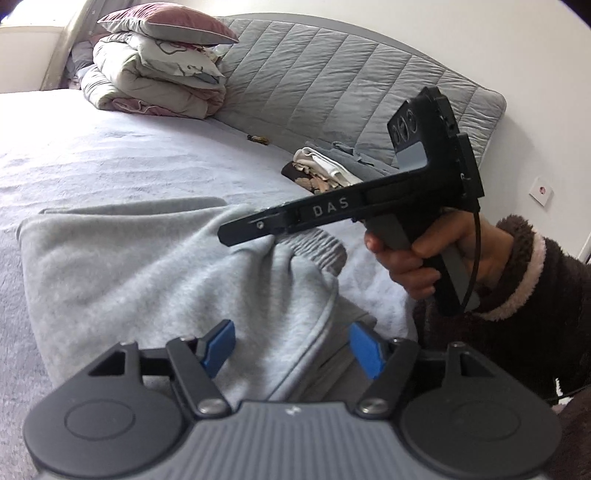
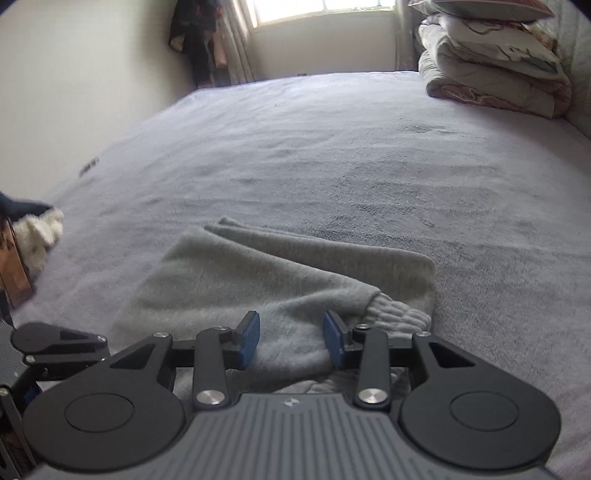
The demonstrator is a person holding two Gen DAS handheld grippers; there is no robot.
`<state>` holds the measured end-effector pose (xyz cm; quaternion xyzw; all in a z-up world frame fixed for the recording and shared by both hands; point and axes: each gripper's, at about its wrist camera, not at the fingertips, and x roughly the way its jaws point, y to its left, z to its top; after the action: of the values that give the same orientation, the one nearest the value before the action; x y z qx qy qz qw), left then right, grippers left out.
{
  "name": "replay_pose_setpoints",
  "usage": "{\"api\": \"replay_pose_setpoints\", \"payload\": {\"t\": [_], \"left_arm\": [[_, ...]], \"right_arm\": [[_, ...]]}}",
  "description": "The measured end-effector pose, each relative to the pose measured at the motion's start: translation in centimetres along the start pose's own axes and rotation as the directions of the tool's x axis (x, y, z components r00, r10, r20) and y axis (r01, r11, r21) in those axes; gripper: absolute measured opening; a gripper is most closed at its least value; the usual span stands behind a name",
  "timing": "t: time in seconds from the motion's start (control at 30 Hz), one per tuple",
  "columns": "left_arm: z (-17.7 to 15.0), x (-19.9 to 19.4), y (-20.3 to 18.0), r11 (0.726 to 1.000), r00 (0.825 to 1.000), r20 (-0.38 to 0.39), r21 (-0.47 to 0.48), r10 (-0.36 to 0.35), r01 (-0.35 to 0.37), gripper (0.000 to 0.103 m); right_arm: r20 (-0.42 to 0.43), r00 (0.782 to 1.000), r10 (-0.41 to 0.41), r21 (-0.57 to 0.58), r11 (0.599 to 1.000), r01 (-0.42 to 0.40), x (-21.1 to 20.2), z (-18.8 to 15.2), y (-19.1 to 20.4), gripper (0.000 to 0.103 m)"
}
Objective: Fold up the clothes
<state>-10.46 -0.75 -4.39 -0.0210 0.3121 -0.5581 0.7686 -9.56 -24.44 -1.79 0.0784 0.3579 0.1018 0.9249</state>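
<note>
Left wrist view: left gripper point(image 1: 291, 349), jaws apart, hovers over the grey sweatshirt point(image 1: 147, 266) lying on the bed point(image 1: 110, 155); folded clothes point(image 1: 325, 171) sit by the headboard point(image 1: 332, 88). Right wrist view: right gripper point(image 2: 291, 339), jaws apart, straddles a sweatshirt sleeve near its ribbed cuff point(image 2: 397, 314).

This is a bedroom in a home; a wide bed point(image 2: 332, 155) with a pale lilac fleece cover fills most of both views; a grey quilted headboard point(image 1: 332, 85) curves behind it against a plain white wall point(image 1: 517, 48); folded duvets and pillows point(image 1: 155, 70) sit stacked at the head of the bed, topped by a mauve cushion point(image 1: 166, 20); a small pile of folded clothes point(image 1: 325, 170) lies near the headboard; a bright window point(image 2: 321, 11) with a curtain point(image 2: 236, 40) stands beyond the far side of the bed; dark garments point(image 2: 195, 33) hang beside it; a wall socket point(image 1: 541, 190) shows on the right.
</note>
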Motion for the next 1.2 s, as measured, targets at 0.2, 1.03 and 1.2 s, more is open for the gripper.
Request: {"api": "replay_pose_setpoints", "payload": {"t": [0.2,1.03,1.2], "left_arm": [[0.8,0.9,0.1,1.000,1.000,0.019,-0.005,0.010,-0.010,0.072],[2.8,-1.7,6.0,0.935,0.944,0.125,-0.227,0.307,-0.274,0.072],[2.6,-3.0,8.2,0.878,0.902,0.131,-0.326,0.410,-0.352,0.072]], "right_arm": [[0.052,0.998,0.030,0.036,0.999,-0.032,-1.1,-0.8,-1.3,0.041],[0.227,0.972,-0.068,0.232,0.973,0.014,-2.1,-1.1,-6.0,0.059],[0.232,0.970,-0.076,0.236,0.971,0.019,-2.2,-1.1,-6.2,0.059]]}}
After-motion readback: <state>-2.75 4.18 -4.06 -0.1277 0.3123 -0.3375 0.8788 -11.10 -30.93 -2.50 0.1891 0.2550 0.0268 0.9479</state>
